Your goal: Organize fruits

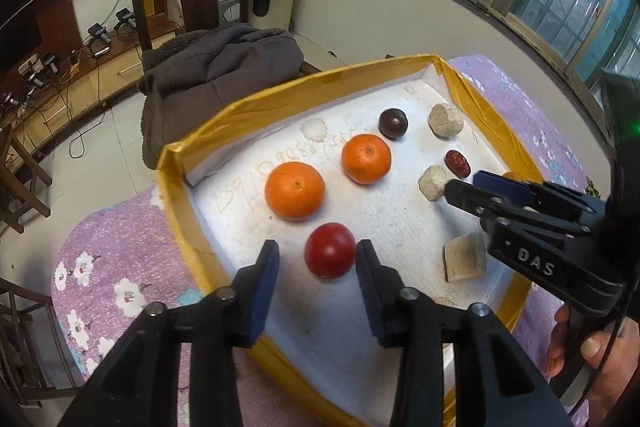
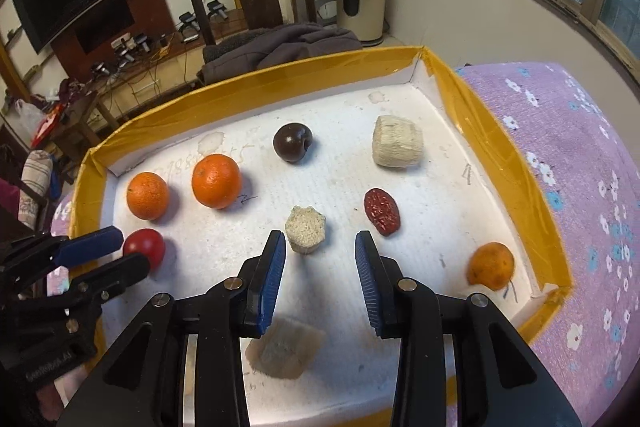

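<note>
A white foam tray with a yellow taped rim (image 1: 280,95) (image 2: 280,75) holds two oranges (image 1: 295,191) (image 1: 366,159), a red tomato (image 1: 329,255), a dark round fruit (image 1: 393,123), a red date (image 1: 457,163) and a small orange fruit (image 2: 491,265). My left gripper (image 1: 318,247) (image 2: 130,250) is open around the tomato (image 2: 145,247). Its right pad is close against the tomato and its left pad stands clear. My right gripper (image 2: 320,241) (image 1: 464,183) is open with nothing between its pads. A beige block (image 2: 305,230) sits just beyond its left fingertip.
Two more beige blocks lie in the tray, one far right (image 2: 397,141) and a flat one (image 2: 286,349) under the right gripper. A purple floral cloth (image 2: 580,155) covers the surface around the tray. Behind it stands a wooden chair with a grey garment (image 1: 216,71).
</note>
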